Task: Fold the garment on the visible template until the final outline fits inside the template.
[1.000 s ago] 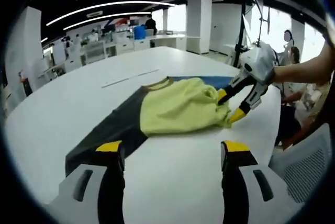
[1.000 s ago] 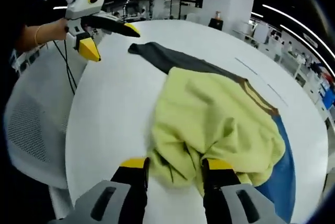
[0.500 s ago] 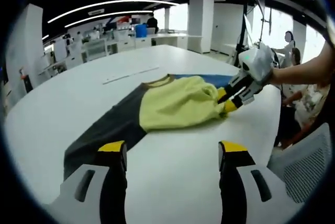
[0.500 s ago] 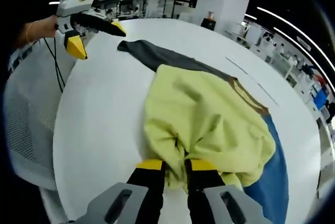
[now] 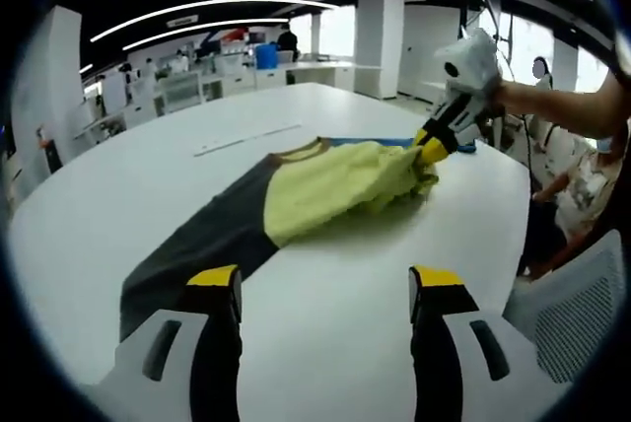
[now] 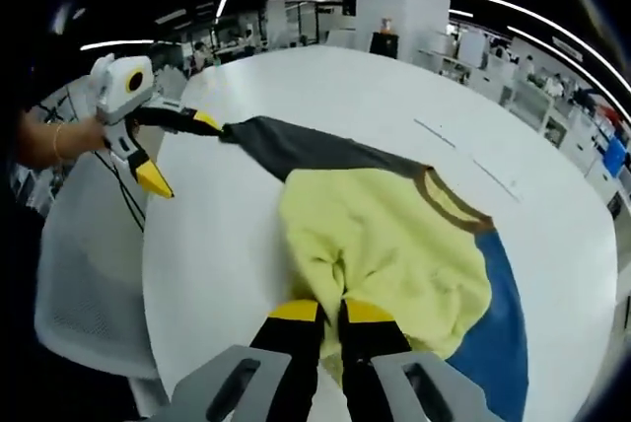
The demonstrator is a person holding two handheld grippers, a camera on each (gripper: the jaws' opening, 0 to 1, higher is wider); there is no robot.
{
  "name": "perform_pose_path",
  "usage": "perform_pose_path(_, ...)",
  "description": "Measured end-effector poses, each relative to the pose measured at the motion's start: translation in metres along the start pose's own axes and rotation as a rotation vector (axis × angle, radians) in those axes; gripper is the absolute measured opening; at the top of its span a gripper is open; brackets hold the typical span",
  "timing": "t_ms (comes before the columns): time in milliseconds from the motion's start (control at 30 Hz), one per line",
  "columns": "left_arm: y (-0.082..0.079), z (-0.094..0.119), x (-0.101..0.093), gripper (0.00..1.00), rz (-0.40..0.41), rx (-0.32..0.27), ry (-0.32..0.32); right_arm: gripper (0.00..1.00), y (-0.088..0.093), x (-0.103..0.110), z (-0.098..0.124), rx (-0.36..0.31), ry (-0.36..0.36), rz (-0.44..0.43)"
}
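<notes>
Pinching a bunched fold of the yellow, grey and blue garment [image 6: 385,245], the right gripper [image 6: 330,312] lifts it off the white table [image 6: 227,245]. The left gripper [image 5: 325,279] hovers with its jaws wide apart.

Ahead of my jaws a wide white round table [image 5: 325,333] fills an open-plan office. Beyond its far edge stand white desks [image 5: 212,82] and a square white pillar [image 5: 377,42], under long curved ceiling strip lights [image 5: 197,13]. Bright windows [image 5: 523,52] lie off to the right. A white mesh chair [image 6: 84,274] sits left of my right jaws.
</notes>
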State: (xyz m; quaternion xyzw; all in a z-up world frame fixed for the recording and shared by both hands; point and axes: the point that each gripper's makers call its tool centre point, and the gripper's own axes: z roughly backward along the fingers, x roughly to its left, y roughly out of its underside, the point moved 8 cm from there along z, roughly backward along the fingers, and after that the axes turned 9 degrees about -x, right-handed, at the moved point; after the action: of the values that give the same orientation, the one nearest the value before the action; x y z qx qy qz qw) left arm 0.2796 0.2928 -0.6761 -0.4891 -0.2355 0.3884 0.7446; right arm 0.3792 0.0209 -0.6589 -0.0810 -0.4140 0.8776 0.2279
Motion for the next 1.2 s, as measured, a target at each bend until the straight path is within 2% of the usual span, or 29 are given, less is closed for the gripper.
perform_pose_path(133,0.0,-0.002,0.0,0.64,0.003,-0.002,0.007,0.02,-0.017,-0.015,0.003,-0.009,-0.003,-0.021)
perform_pose_path(300,0.0,-0.003,0.0,0.62,0.01,-0.006,0.013,0.0,-0.029,-0.03,-0.002,0.013,-0.019,-0.029)
perform_pose_path(367,0.001,-0.005,-0.001,0.61,0.014,-0.002,0.017,0.0,-0.031,-0.04,-0.008,0.02,-0.021,-0.065)
perform_pose_path(400,0.001,-0.005,-0.001,0.61,0.013,-0.001,0.018,0.0,-0.03,-0.046,-0.012,0.029,-0.027,-0.111)
perform_pose_path(467,0.002,-0.006,-0.002,0.6,0.018,-0.002,0.024,0.0,-0.029,-0.056,-0.019,0.029,-0.028,-0.14)
perform_pose_path(633,0.002,-0.007,-0.003,0.58,0.025,-0.005,0.024,0.0,-0.019,-0.074,-0.035,0.056,-0.017,-0.173)
perform_pose_path(1000,0.005,-0.013,-0.001,0.54,0.046,-0.004,0.018,0.0,-0.001,-0.089,-0.065,0.111,0.006,-0.179)
perform_pose_path(1200,0.004,-0.017,-0.002,0.52,0.048,-0.005,0.019,0.0,0.009,-0.094,-0.075,0.131,0.015,-0.259)
